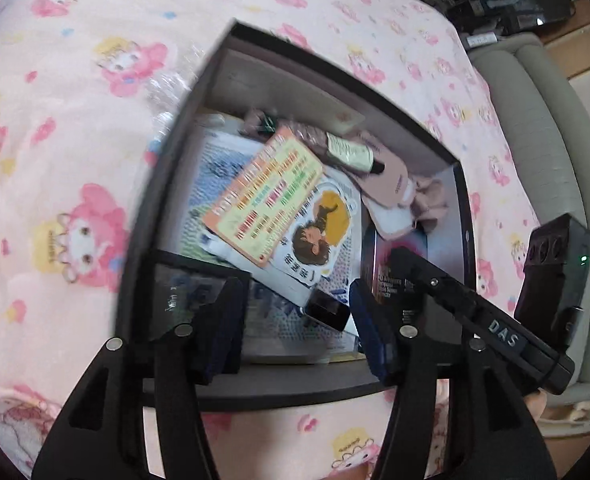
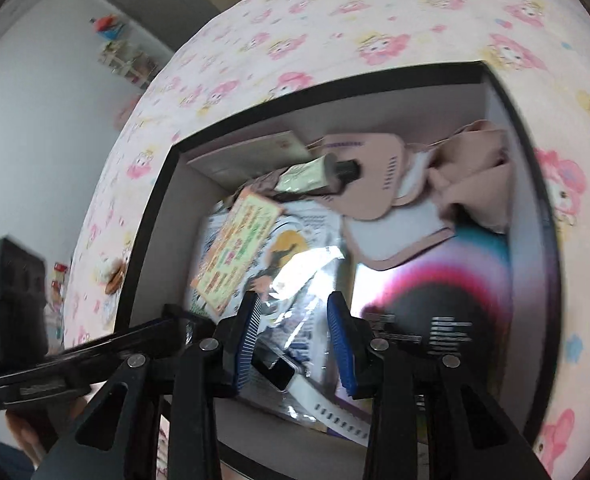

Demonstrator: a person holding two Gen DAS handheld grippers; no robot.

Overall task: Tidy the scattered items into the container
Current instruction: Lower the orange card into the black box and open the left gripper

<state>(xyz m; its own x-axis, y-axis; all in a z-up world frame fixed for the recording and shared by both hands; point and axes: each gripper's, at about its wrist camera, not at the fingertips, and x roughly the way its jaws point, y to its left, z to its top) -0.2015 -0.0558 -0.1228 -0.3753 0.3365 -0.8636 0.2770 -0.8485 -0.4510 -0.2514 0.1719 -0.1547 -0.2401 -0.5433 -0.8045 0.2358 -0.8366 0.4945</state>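
Both grippers hang over the black box (image 1: 465, 216) at frame centre, sitting on the pink cartoon-print bedspread (image 1: 75, 100). Left gripper (image 1: 295, 320): jaws spread, nothing pinched, a smartwatch (image 1: 327, 312) lying loose between them on the pile. Right gripper (image 2: 293, 344): jaws apart too, pads clear of the watch. An orange card (image 1: 263, 192) and a tube (image 2: 315, 172) already lie inside the box.

My left-wrist view smears the printed card (image 1: 269, 196) beyond reading; the watch (image 2: 295, 384) strap runs behind my right jaws; the box (image 2: 151, 216) floor lies mostly buried.
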